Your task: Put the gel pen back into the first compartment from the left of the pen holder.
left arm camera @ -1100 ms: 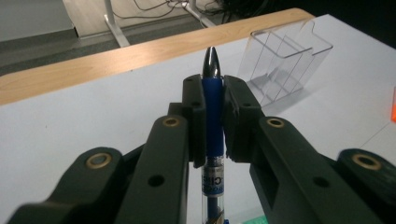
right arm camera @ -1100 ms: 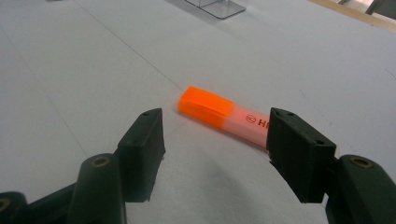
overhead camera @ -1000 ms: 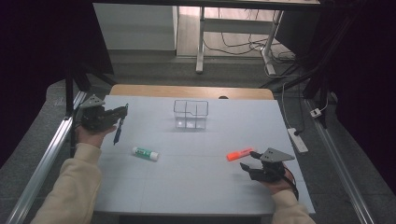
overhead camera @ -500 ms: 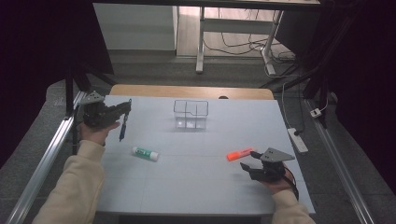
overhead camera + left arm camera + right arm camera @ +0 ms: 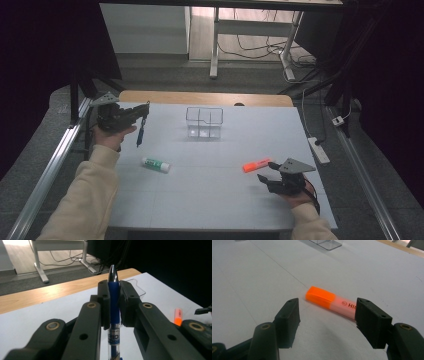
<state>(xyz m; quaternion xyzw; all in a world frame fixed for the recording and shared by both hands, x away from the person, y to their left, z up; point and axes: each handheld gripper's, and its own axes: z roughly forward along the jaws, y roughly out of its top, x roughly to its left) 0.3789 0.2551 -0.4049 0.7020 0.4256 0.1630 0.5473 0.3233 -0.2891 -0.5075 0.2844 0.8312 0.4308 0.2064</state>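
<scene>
High view: left gripper (image 5: 142, 111) fingers clamped on blue pen (image 5: 141, 131) hanging at 10 o'clock; keep it vertical, carry to clear box (image 5: 204, 122). Right gripper (image 5: 265, 171) fingers apart beside orange highlighter (image 5: 256, 165).

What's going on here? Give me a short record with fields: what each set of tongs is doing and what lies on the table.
Left tongs: shut on blue pen, lifted off the table
Right tongs: open, orange highlighter lying just ahead, untouched
Middle of white table: clear divided box
On table near left arm: green-and-white tube
</scene>
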